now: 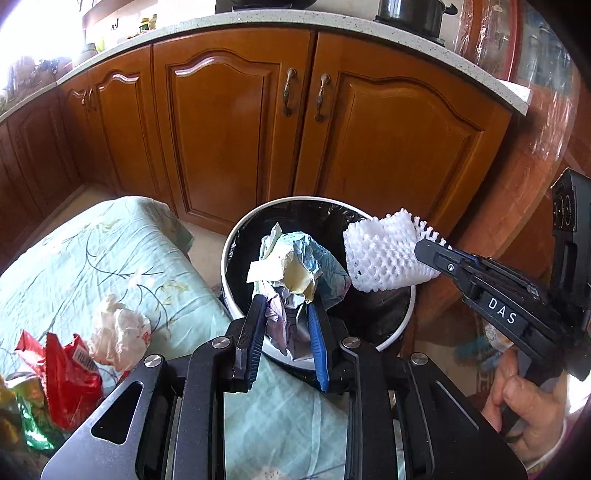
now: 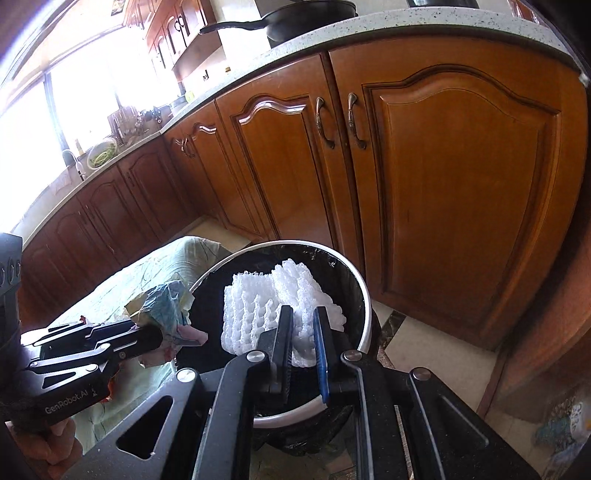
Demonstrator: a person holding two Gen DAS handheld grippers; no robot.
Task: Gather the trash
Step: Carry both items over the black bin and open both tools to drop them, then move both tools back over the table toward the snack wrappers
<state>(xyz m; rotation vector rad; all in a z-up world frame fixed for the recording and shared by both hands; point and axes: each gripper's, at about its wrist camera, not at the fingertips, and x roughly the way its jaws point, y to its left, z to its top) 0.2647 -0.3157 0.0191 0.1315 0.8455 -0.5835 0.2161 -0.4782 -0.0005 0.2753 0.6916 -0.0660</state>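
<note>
1. Left gripper (image 1: 284, 306) is clamped on a crumpled wad of paper and wrapper scraps (image 1: 295, 266), pale yellow, teal-blue and lilac, all creased and wrinkly. The wad sticks up from between the black finger and the blue-padded one, right over the near-left part of the bin's opening.
2. Right gripper (image 2: 303, 325) is pinching a white foam fruit net (image 2: 273, 299), that squishy bumpy mesh sleeve stuff, squashed flat where the fingers bite it. From the left wrist view the net (image 1: 384, 254) hangs over the right side of the bin rim, sticking out of the other gripper (image 1: 439, 254).
3. The bin is a round white plastic trash bin with a black bag liner (image 1: 399, 332), glossy and crinkled inside. It sits on the floor, tucked against the corner of the table.
4. The table wears a pale green floral tablecloth (image 1: 110, 251), a bit rumpled. Near its left edge lies a scrunched white plastic bag (image 1: 118, 332), next to it a shiny red snack wrapper (image 1: 70, 365), and some green foil wrapper (image 1: 33, 421) right at the edge of view.
5. Behind everything: glossy brown wooden cabinet doors with arched panels (image 2: 458, 177) and curved metal handles, under a speckled light countertop (image 2: 369, 29). A black frying pan (image 2: 295, 18) sits on the counter, and a dark pot (image 1: 410, 14) shows in the left view.
</note>
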